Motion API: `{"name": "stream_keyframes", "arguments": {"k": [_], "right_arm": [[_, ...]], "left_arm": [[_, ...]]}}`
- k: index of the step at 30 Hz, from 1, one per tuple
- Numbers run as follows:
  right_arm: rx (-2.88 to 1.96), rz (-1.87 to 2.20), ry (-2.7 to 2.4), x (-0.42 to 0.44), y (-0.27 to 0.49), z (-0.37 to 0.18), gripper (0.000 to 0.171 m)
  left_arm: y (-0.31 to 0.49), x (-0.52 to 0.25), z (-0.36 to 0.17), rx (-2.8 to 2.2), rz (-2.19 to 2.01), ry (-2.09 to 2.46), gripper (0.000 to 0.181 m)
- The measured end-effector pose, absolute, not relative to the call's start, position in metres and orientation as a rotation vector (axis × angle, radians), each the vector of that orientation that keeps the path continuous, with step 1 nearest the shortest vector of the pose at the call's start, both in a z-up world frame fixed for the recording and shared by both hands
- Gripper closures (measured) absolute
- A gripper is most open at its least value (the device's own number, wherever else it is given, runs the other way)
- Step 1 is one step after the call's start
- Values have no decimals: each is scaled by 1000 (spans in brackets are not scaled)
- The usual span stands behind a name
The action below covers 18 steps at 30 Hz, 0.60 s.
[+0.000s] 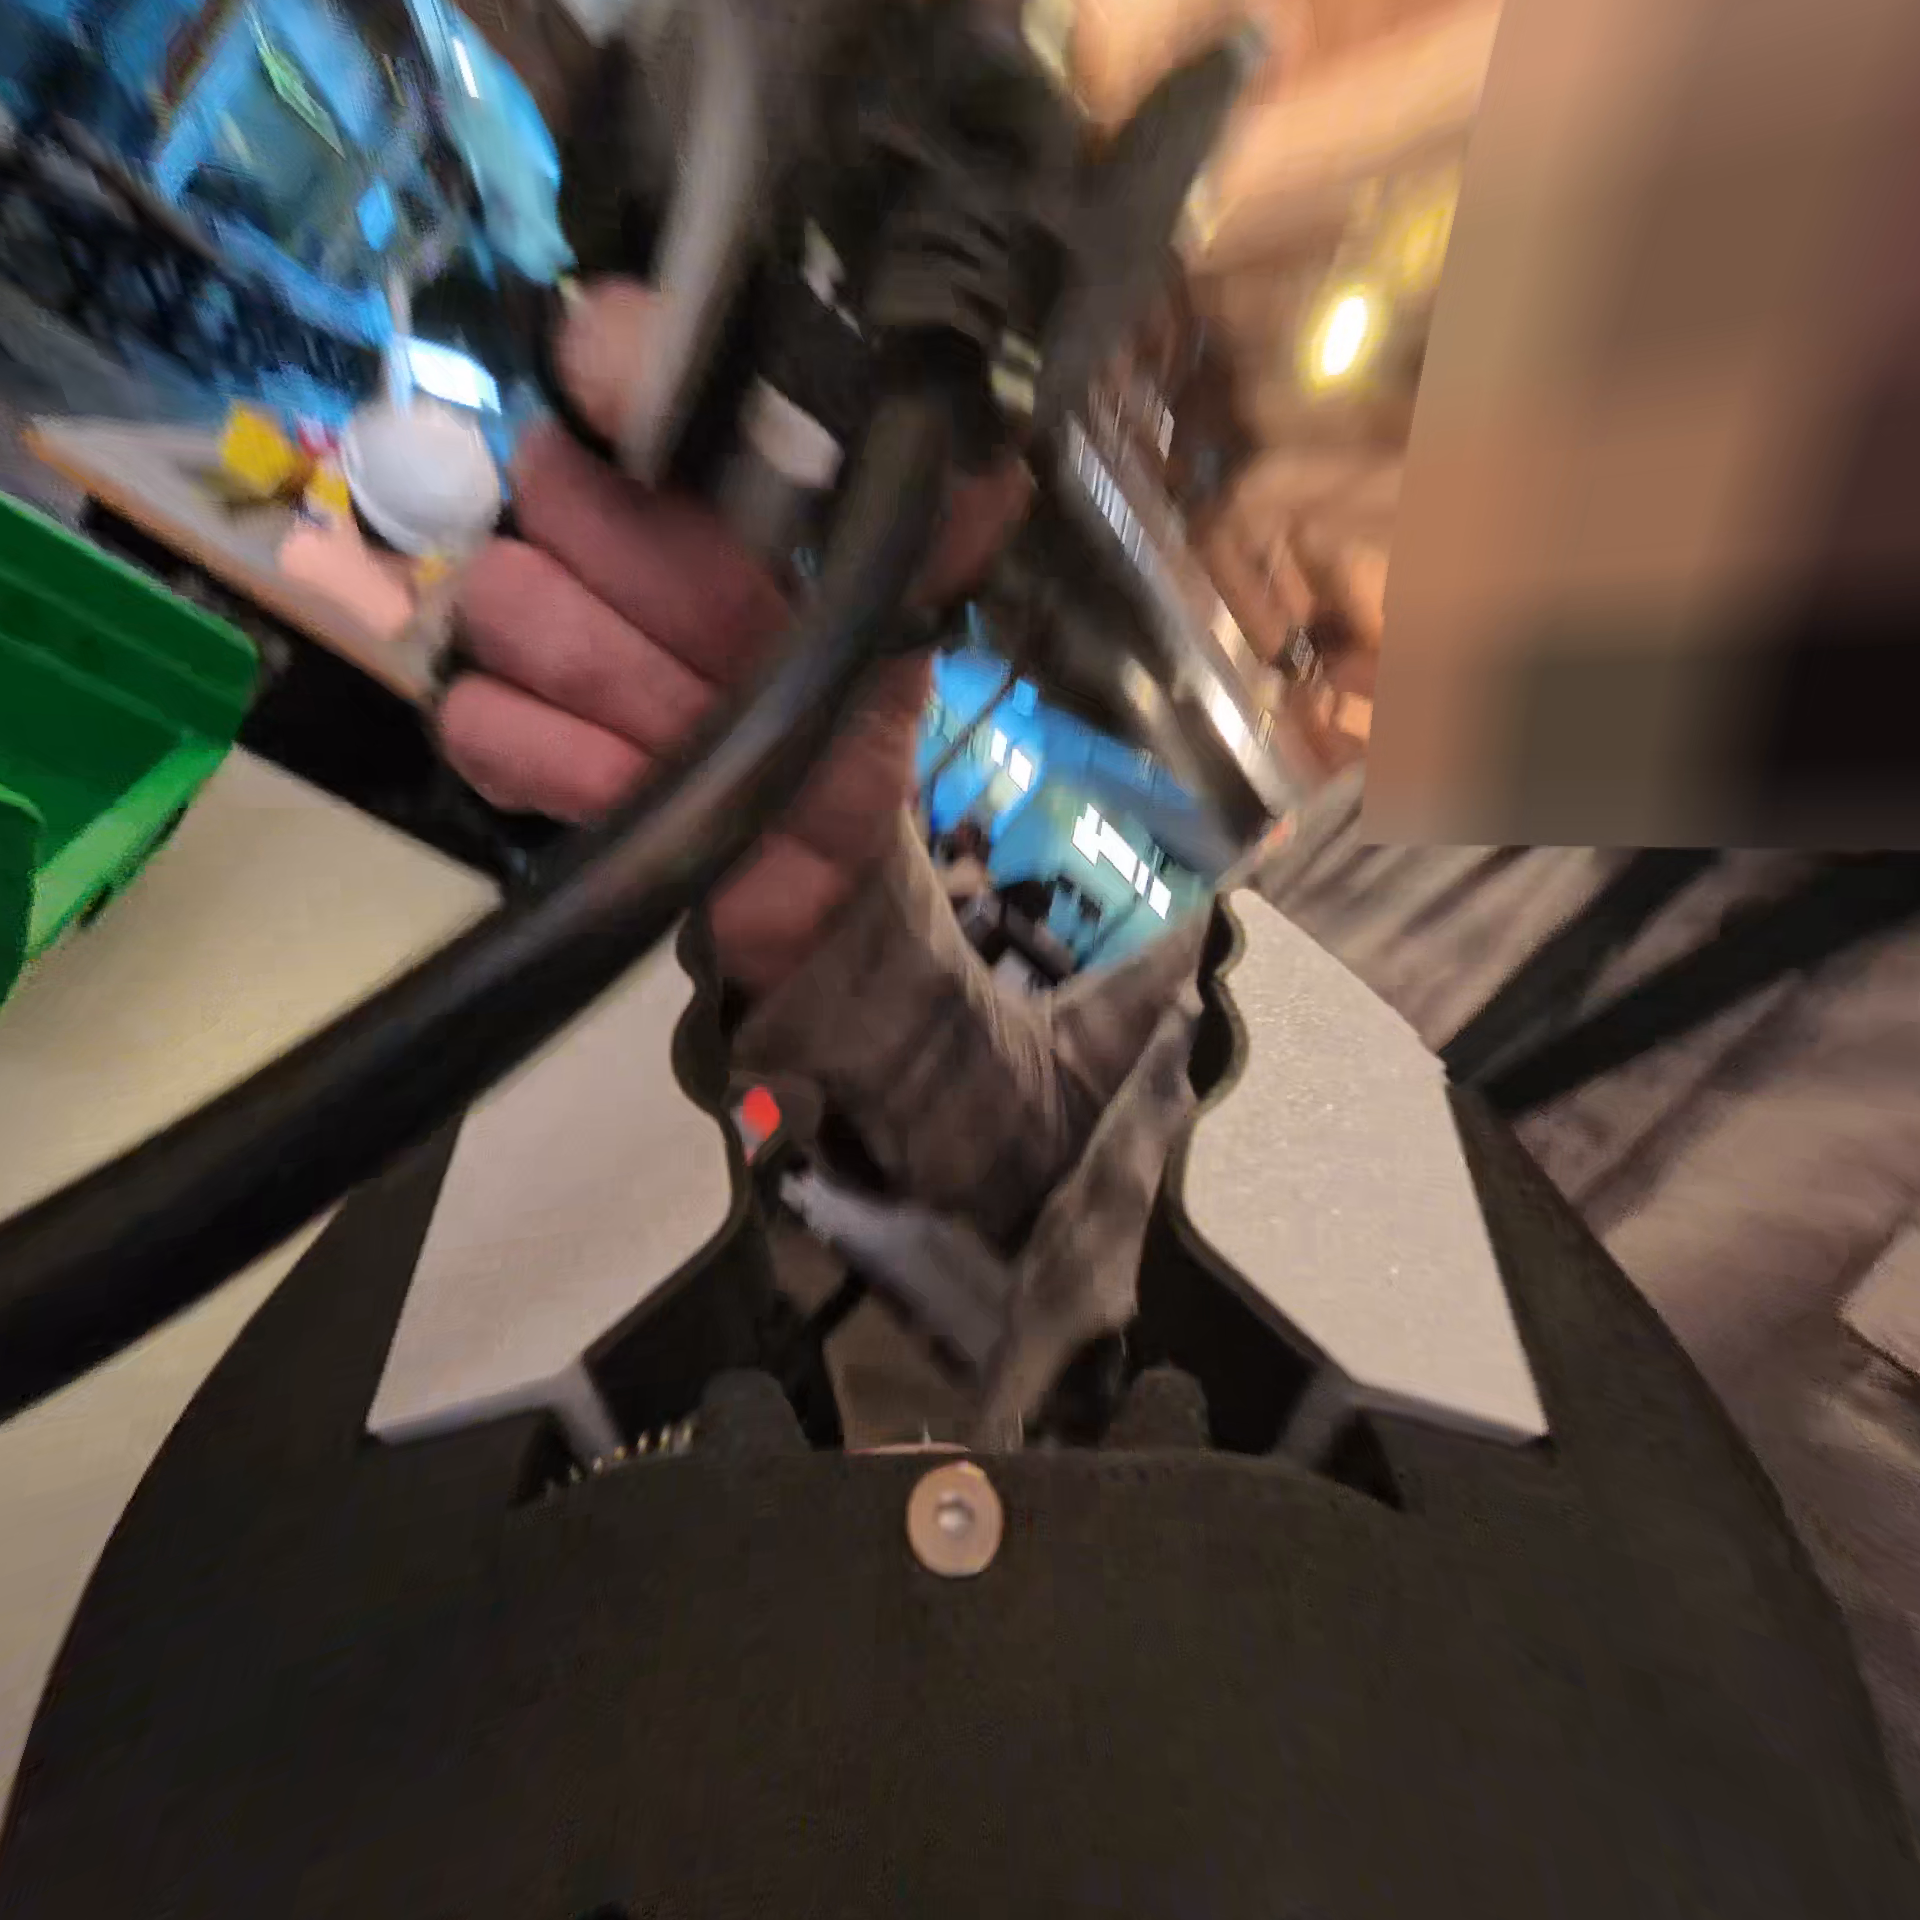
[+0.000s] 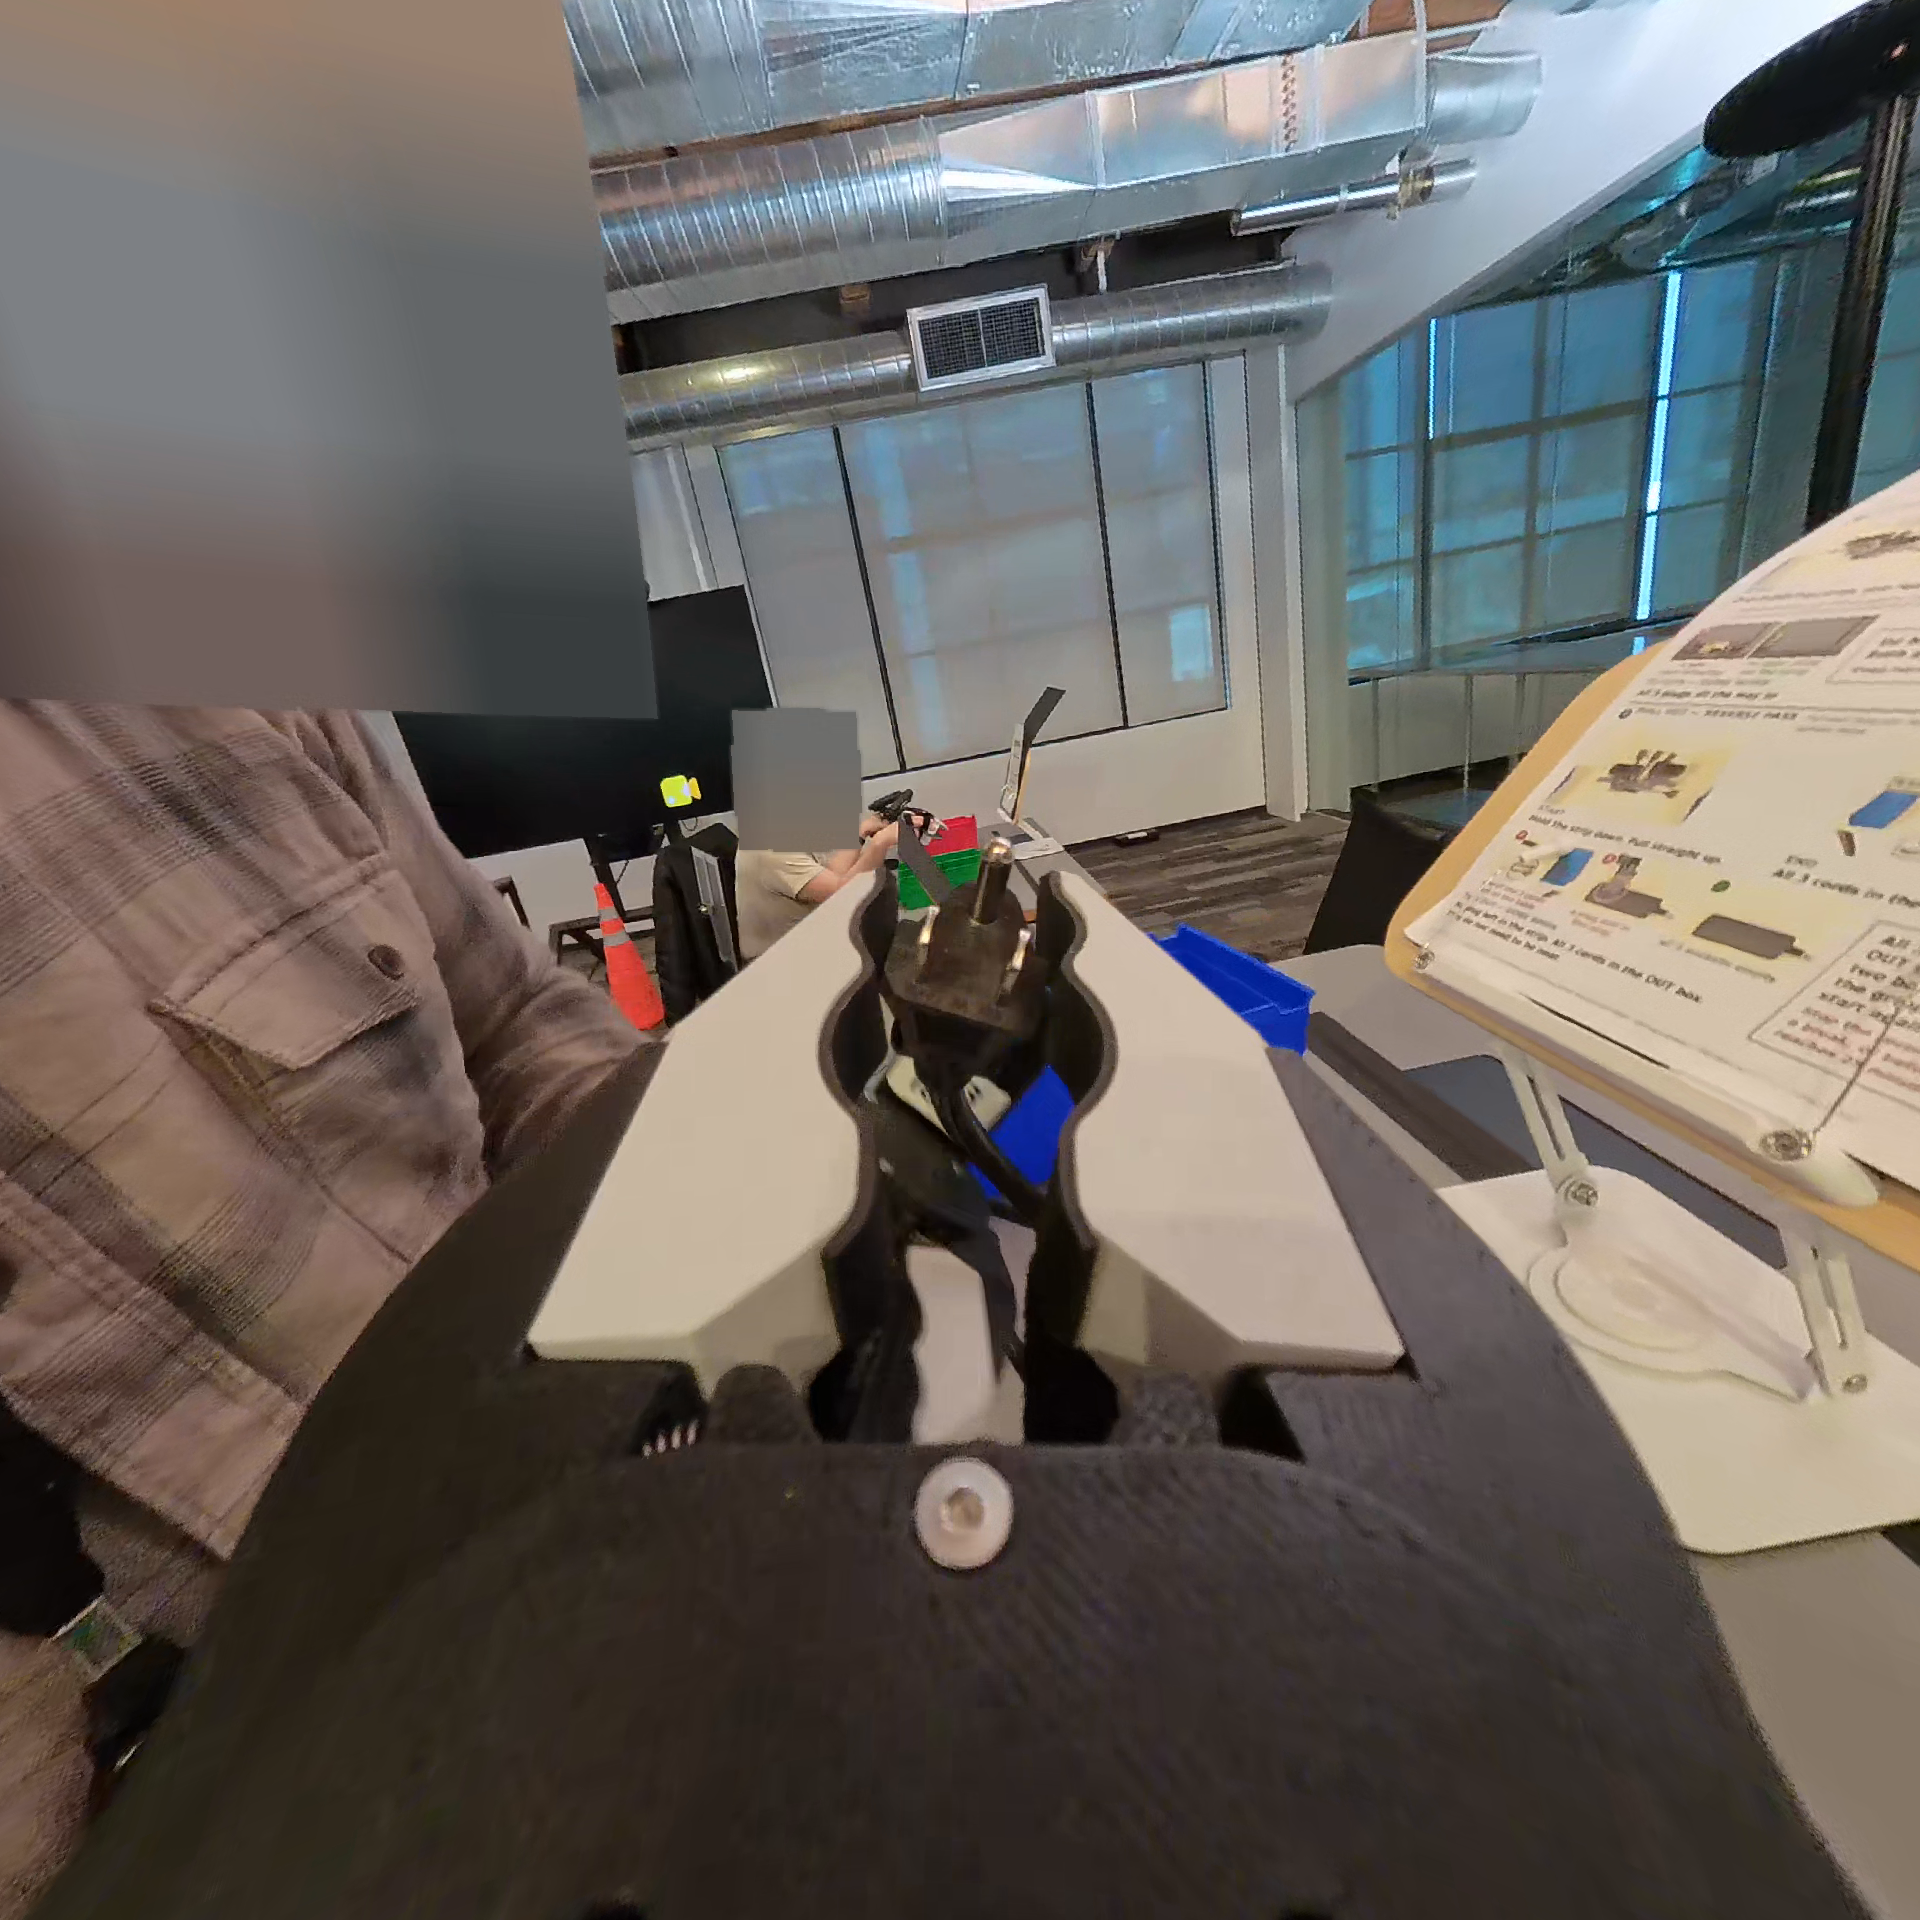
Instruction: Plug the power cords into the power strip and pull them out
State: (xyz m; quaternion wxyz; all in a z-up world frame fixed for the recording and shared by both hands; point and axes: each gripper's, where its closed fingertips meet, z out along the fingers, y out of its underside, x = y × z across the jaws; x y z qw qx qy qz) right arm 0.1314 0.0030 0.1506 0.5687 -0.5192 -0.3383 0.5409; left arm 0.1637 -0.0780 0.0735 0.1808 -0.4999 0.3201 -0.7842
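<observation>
Currently the right gripper [image 2: 961,940] is clamped on a black plug [image 2: 961,971], prongs pointing up and away, its cord [image 2: 971,1132] trailing back between the fingers. Left gripper [image 1: 961,997] stands open, holding nothing; its view is badly blurred. Power strip not seen in either view. Judgement: plug is in carry, between strip and bin. Next move calls for turning the prongs downward and finding the strip's socket.

Right claw [image 2: 966,914] clamped on black plug [image 2: 961,961], prongs up, blue bin [image 2: 1236,982] beyond, instruction sheet [image 2: 1704,831] right
</observation>
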Motion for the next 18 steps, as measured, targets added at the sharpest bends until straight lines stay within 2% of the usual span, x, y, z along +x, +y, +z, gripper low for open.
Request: {"name": "stream_keyframes", "arguments": {"k": [3,8,11,13,15,18], "right_arm": [[-1193,1262,-780,125,0,163,146],[-1183,1290,-683,123,-3,173,147],[-1217,1304,-649,123,-1,165,147],[-1231,1317,-644,123,-1,160,148],[-1220,1335,-635,125,-2,161,147],[-1237,1315,-643,128,2,157,148]], "left_arm": [[-49,163,93,-1225,-2288,589,94],[-24,149,137,-962,-2256,401,87],[-8,136,155,-872,-2223,376,105],[-8,140,159,-897,-2138,463,127],[-6,144,161,-923,-2078,507,134],[-3,146,157,-976,-2055,549,136]]}}
